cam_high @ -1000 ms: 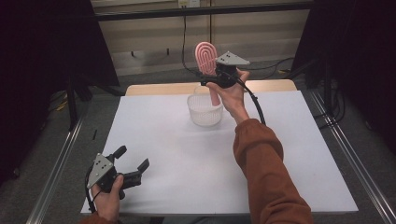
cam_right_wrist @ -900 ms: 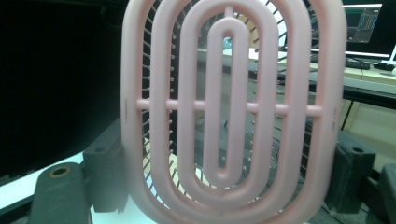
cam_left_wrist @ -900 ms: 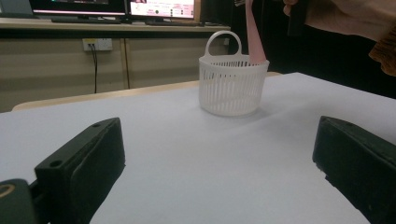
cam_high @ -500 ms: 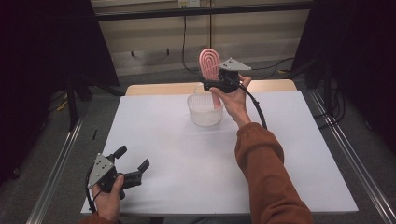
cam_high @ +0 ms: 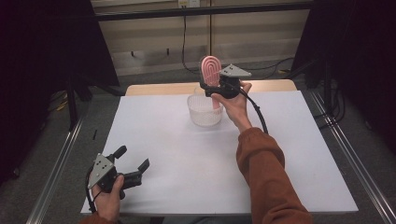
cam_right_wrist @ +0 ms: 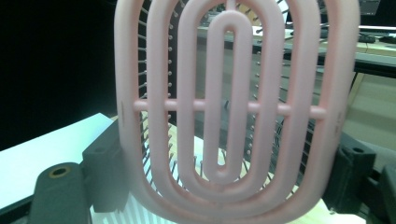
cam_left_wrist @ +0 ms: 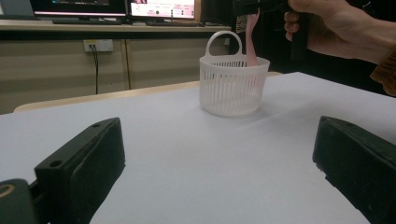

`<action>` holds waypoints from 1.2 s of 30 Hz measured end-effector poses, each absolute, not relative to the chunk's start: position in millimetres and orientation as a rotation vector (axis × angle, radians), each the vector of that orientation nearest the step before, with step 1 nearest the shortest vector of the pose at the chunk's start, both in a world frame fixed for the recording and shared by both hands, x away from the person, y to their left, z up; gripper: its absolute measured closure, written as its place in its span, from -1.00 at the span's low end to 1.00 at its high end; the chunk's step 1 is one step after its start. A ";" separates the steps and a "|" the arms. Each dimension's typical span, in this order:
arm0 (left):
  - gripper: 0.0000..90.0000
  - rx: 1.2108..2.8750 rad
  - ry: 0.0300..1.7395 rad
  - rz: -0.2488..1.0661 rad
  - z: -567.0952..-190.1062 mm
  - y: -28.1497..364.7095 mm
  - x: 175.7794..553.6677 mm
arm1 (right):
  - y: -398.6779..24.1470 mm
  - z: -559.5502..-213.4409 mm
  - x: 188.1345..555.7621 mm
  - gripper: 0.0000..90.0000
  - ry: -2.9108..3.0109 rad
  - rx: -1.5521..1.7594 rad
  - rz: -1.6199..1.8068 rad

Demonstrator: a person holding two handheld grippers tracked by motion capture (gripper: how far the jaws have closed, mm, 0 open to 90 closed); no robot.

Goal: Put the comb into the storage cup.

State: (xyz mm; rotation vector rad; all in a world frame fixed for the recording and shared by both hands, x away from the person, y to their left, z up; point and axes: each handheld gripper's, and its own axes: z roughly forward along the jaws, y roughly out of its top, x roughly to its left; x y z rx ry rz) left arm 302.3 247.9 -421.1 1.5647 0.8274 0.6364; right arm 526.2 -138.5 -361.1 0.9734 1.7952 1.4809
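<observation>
Hairbrush [cam_high: 211, 70]: one, pink, upright, head up, handle down in the basket [cam_high: 204, 114].
Basket: one, white, on the bench [cam_high: 187, 158].
Right gripper [cam_high: 215, 88]: fingers hold the hairbrush.
Left gripper [cam_high: 132, 164]: fingers wide, empty.

white table [cam_high: 299, 154] – beige panelled wall [cam_high: 154, 42] | grey floor [cam_high: 56, 144] – dark curtains [cam_high: 42, 56]

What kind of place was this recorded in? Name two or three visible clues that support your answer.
Probably a lab or recording workspace, not a home. A white-covered table stands inside a metal frame hung with dark curtains, computer monitors line a bench behind it, and cables trail down the back wall.
</observation>
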 end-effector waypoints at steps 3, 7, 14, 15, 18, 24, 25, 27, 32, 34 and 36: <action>-0.95 1.565 0.829 0.631 -421.5 247.6 302.5 | -140.4 -365.0 525.7 -0.58 1.799 0.985 1.475; -0.95 1.564 0.829 0.631 -421.4 247.9 302.5 | -141.3 -369.2 525.2 -0.58 1.796 0.990 1.474; -0.95 1.563 0.829 0.632 -421.3 247.4 302.2 | -141.2 -377.0 522.9 -0.58 1.807 1.002 1.456; -0.95 1.564 0.830 0.632 -421.4 247.5 302.3 | -141.5 -378.0 522.8 -0.58 1.808 1.005 1.454; -0.95 1.563 0.831 0.631 -421.6 247.4 302.6 | -142.6 -380.6 523.1 -0.58 1.815 1.012 1.445; -0.95 1.564 0.830 0.626 -421.5 247.5 302.5 | -141.4 -386.8 524.5 -0.58 1.827 1.016 1.423; -0.95 1.566 0.829 0.628 -421.5 247.7 302.5 | -140.9 -387.9 524.7 -0.58 1.830 1.012 1.422; -0.95 1.563 0.830 0.626 -421.3 247.8 302.3 | -140.1 -389.5 525.1 -0.58 1.832 1.014 1.421; -0.95 1.565 0.830 0.627 -421.6 247.6 302.6 | -140.1 -391.6 526.5 -0.58 1.831 1.021 1.428; -0.95 1.564 0.830 0.627 -421.6 247.3 302.5 | -140.3 -391.5 526.7 -0.58 1.831 1.028 1.425; -0.95 1.566 0.830 0.624 -421.7 247.2 302.6 | -140.6 -391.7 527.8 -0.59 1.827 1.031 1.432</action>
